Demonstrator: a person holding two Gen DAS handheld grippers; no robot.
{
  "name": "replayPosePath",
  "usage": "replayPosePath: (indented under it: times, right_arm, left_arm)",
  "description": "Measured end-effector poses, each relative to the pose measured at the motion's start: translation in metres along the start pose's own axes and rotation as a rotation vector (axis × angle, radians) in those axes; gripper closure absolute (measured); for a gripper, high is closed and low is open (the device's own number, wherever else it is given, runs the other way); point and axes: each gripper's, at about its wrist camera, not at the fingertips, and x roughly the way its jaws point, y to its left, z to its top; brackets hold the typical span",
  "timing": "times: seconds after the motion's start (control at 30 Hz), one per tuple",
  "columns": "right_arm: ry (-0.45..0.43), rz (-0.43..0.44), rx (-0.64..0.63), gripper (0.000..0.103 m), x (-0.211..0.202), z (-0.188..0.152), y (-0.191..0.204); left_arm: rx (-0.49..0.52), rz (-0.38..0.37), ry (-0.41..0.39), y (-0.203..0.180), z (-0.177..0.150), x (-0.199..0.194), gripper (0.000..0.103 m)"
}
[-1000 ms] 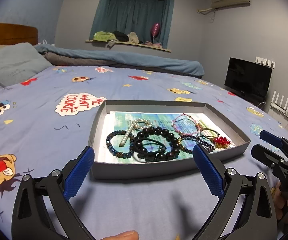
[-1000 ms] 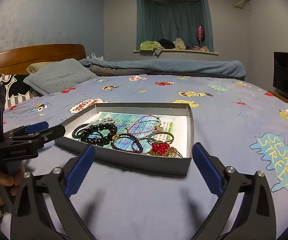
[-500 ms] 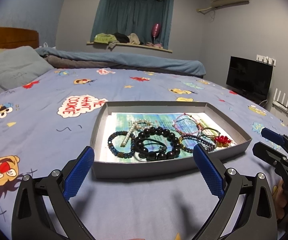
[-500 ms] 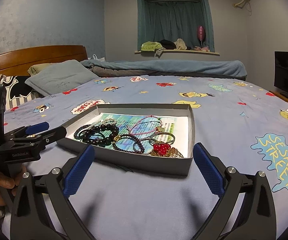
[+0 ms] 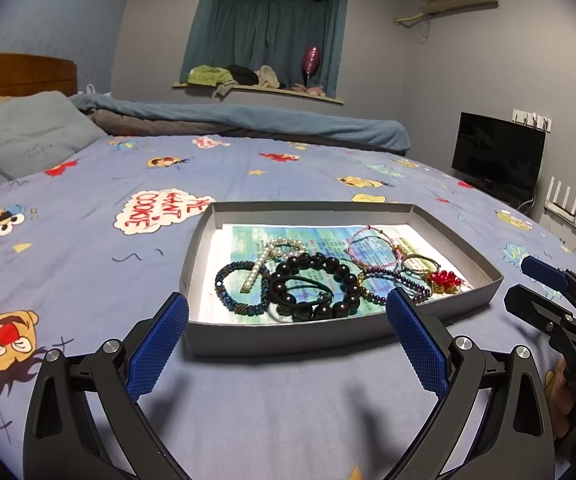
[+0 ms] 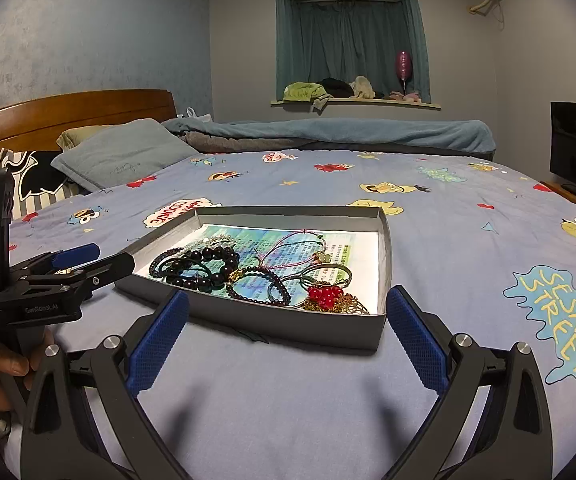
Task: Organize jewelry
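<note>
A shallow grey cardboard tray [image 5: 288, 338] [image 6: 248, 318] lies on the bed with tangled jewelry inside. It holds a large dark bead bracelet [image 5: 342, 276] [image 6: 208, 258], a blue bead bracelet [image 5: 224, 298], a pearl strand [image 5: 258, 266], a pink cord bracelet [image 5: 368, 240] [image 6: 288, 246] and a red bead cluster [image 5: 442, 278] [image 6: 326, 294]. My left gripper [image 5: 288, 344] is open and empty, just short of the tray's near wall; it also shows in the right wrist view [image 6: 88, 260]. My right gripper [image 6: 288, 340] is open and empty near the tray's right corner; it also shows in the left wrist view [image 5: 528, 284].
The bed has a blue cartoon-print sheet [image 5: 88, 240]. A grey pillow [image 5: 28, 136] and wooden headboard [image 6: 68, 112] are at the left. A folded blue duvet [image 5: 248, 120] lies along the far side. A black TV [image 5: 496, 156] stands at the right.
Both grippers have shifted slightly; the tray sits a little nearer in the views. Both stay open and nothing in the tray has moved.
</note>
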Motion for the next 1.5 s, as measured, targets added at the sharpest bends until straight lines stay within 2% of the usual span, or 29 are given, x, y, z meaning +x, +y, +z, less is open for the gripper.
replayPosePath:
  times: [1.5]
  right_arm:
    - [-0.002, -0.001, -0.001, 0.006, -0.0016, -0.0004, 0.0000]
  left_arm:
    - [-0.003, 0.019, -0.008, 0.0028, 0.0010, -0.0012, 0.005]
